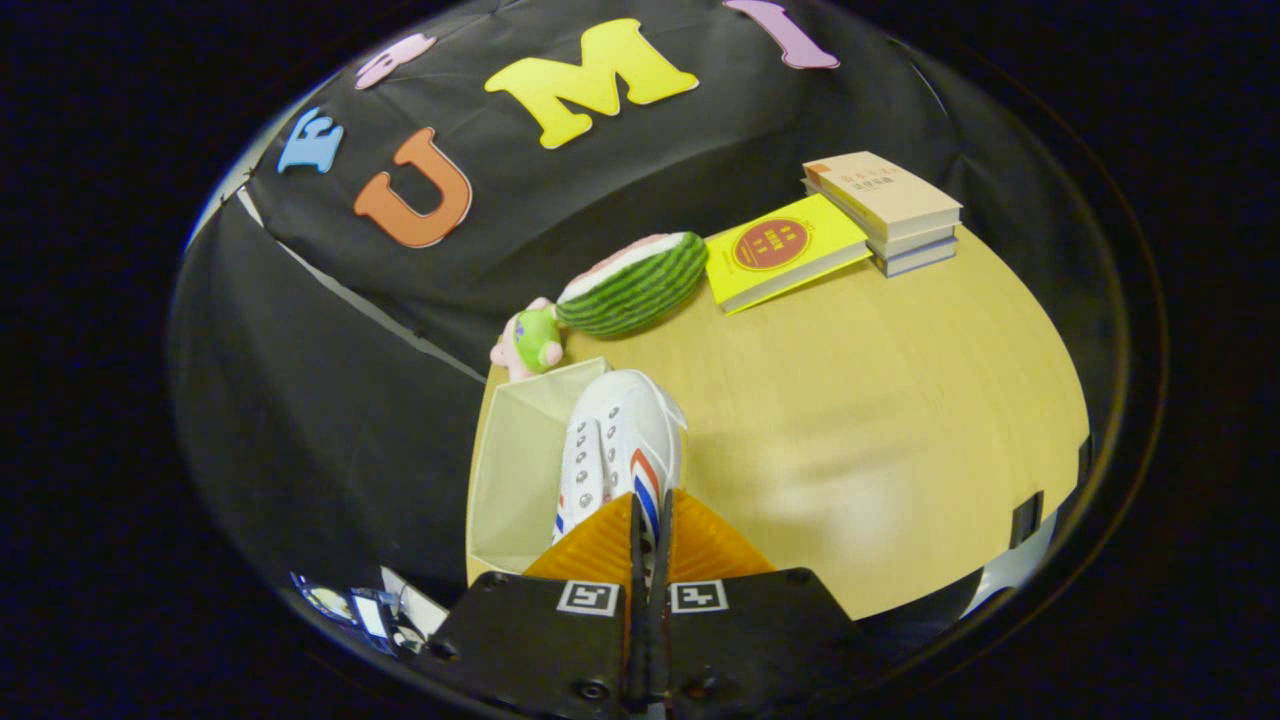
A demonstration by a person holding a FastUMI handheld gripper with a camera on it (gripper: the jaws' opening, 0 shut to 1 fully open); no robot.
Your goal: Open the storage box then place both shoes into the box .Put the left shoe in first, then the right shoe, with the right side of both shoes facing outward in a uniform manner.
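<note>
Worktop (880,420): pale wood, carrying all items listed. Storage box (515,470): cream fabric, open at the top, standing at the worktop's near left corner, just ahead of the fingers. Shoe (615,450): white lace-up sneaker with red and blue stripes, toe pointing away, held over the box's right wall, partly inside the opening. Hand-held gripper (650,530): fingers drawn nearly together, pinching the shoe's rear part between them. Watermelon slice (635,285): plush, green-striped rind, lying beyond the box. Yellow book (785,250): flat, just right of the watermelon slice. Stack of books (885,210): touching the yellow book's far right side. Small plush toy (530,342): green and pink, just behind the box's far corner.
</note>
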